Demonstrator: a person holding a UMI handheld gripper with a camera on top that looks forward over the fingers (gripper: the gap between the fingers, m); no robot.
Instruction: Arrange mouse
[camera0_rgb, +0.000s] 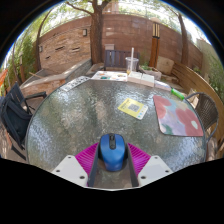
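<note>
One chair (15, 112) stands left of the round glass tabletop (80, 115). Nearest us, the blue mouse (111, 151) sits clamped in the tongs (111, 158), both pink pads pressing it (carrying step, I judge). Next comes setting it down, perhaps on the floral mat (177, 113) at right.

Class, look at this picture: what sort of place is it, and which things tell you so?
Probably an outdoor patio or backyard: a round glass table, a brick wall and a tree beyond it. The gripper holds a blue mouse between its fingers.
</note>
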